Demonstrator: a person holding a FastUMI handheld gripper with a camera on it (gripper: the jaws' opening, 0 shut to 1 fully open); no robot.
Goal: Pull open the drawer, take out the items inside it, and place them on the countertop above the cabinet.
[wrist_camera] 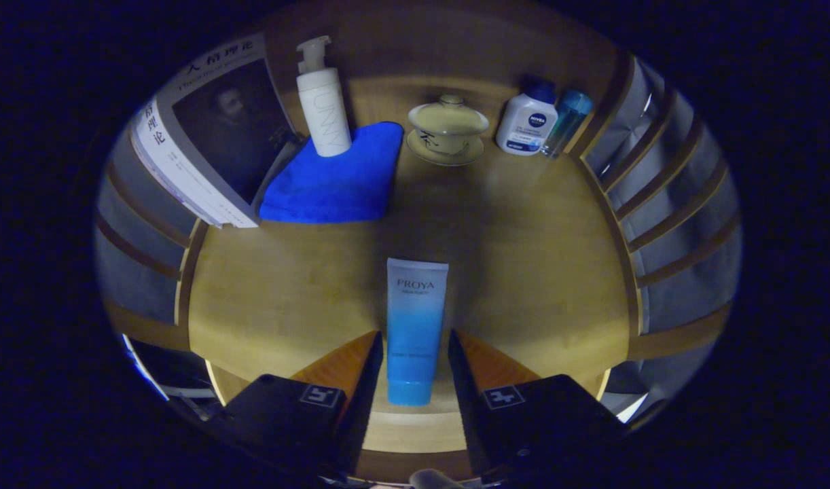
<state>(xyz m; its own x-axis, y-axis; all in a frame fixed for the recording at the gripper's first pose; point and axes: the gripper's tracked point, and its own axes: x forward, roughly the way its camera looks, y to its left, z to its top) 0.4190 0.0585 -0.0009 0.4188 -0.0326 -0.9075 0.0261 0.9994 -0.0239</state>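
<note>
Tongs [415,370] released, fingers either side of the tube [415,329] but with gaps, not pressing. Tube flat on the table [524,272], cap toward the tongs, probably just set down from the drawer. Beyond at 12 o'clock: cup [447,129]; at 11 cloth [333,180] under pump bottle [322,98]; at 1 two bottles [527,122].

Dim, bluish picture; edges bend strongly; far rim perhaps slightly soft.

Wooden countertop [524,272]: tube [415,326] near, between the gripper [415,346] fingers, untouched; far, book [204,136], blue cloth [333,183], lidded cup [447,129], two bottles [527,122] right.
</note>
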